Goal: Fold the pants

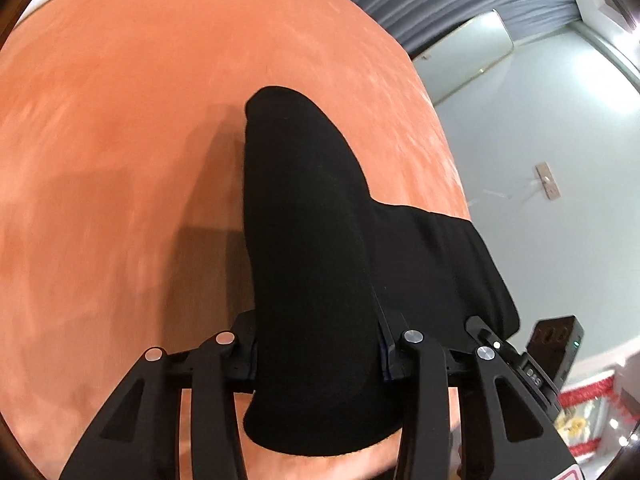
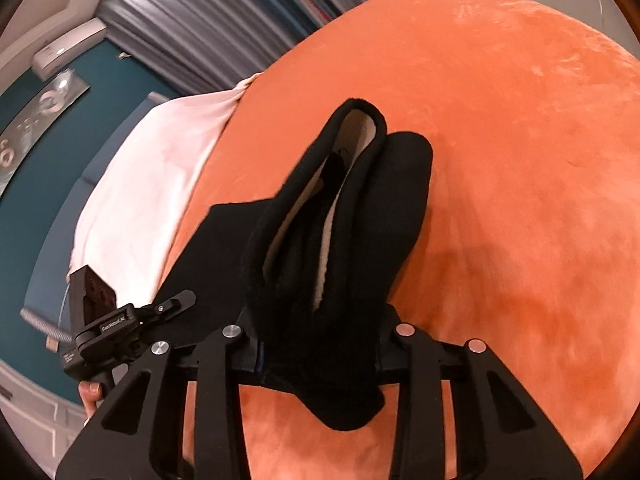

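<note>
Black pants (image 1: 304, 240) hang over an orange velvet surface (image 1: 120, 160). My left gripper (image 1: 318, 354) is shut on a thick fold of the black cloth, which drapes forward and down past its jaws. My right gripper (image 2: 318, 354) is shut on another part of the pants (image 2: 336, 240), where a pale fleece lining (image 2: 360, 128) shows inside an open end. The right gripper's body (image 1: 520, 356) shows at the right of the left wrist view; the left gripper's body (image 2: 108, 320) shows at the left of the right wrist view. The fingertips are hidden by cloth.
A white cloth (image 2: 160, 168) lies at the far left edge of the orange surface (image 2: 520, 160). Grey curtains (image 2: 192, 20) and a teal wall (image 2: 32, 200) stand behind. A pale wall with a small fixture (image 1: 546, 180) is to the right.
</note>
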